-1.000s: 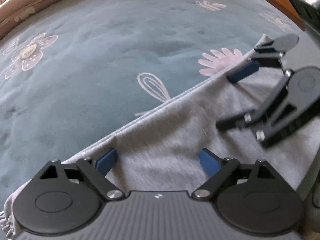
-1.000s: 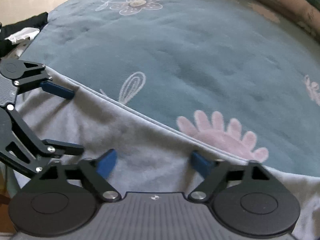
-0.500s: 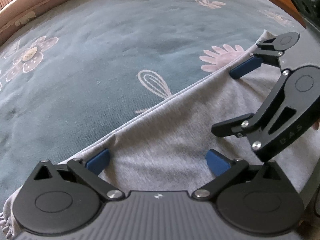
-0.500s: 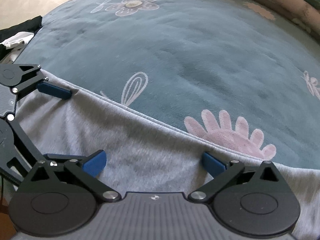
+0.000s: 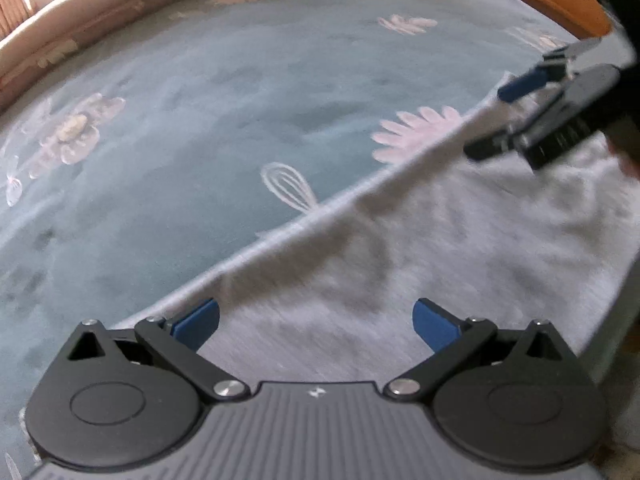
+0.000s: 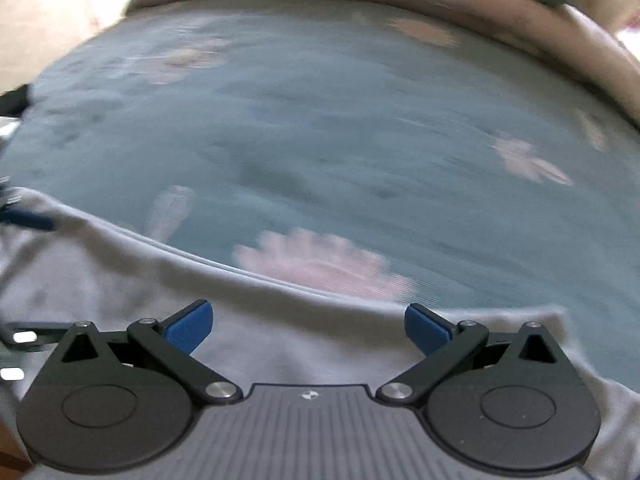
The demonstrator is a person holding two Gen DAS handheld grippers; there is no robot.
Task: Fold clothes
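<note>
Teal flowered bedspread [image 5: 240,112] carries the grey garment [image 5: 420,264] along its near edge. Left gripper [image 5: 316,320] and right gripper [image 6: 308,326] hover wide, empty; best pinch both hem corners evenly before folding.

One grey garment [image 5: 420,248], one flowered blue blanket [image 5: 224,92], two grippers, left gripper [image 5: 316,320], right gripper [image 6: 308,324]

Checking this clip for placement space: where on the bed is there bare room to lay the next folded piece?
Free: the teal floral blanket beyond the grey garment, up to the pink bedding at the far edge. Crowded: the near strip, where the garment lies under the open left gripper and right gripper.
</note>
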